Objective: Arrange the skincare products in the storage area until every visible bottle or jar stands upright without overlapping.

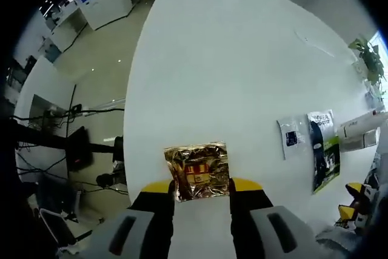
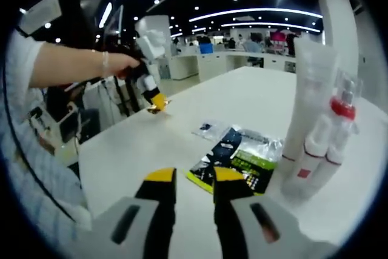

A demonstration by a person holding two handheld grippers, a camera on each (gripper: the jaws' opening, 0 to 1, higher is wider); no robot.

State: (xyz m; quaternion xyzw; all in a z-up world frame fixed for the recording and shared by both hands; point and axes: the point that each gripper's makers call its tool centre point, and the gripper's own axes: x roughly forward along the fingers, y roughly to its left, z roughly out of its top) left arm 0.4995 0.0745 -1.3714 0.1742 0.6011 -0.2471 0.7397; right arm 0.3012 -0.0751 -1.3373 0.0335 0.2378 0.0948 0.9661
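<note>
As seen from the left gripper view, left tongs (image 1: 202,185) closed on a gold foil sachet (image 1: 197,171), yellow tips pinching its near edge from either side. Crinkled and shiny, with a red-and-cream label at its middle; held over, or just on, the white desk (image 1: 242,65) near its rounded edge — cannot tell whether lifted or resting. Further along the desk, to the right: a clear sachet (image 1: 291,137), then a dark-and-green sachet (image 1: 323,150), then a white tube (image 1: 364,131) lying at the frame's edge. Best done by keeping the pinch low and steady, carrying the foil sachet toward the others and setting it flat on bare desk, apart from them, so as not to overlap.

In the right gripper view, right tongs (image 2: 194,177) nearly closed, a narrow gap between the yellow tips, holding nothing, hovering above the desk near the dark-and-green sachet. Beside that, the clear sachet, flat. To the right, a tall white tube (image 2: 312,95) standing upright, with white bottles (image 2: 321,150) bearing a red collar standing close beside it, seemingly touching. At far left, a hand (image 2: 121,65) holding the left tongs with the foil sachet, well apart from the standing group. Worth leaving room around the upright bottles: light, tall, likely to topple if nudged.
</note>
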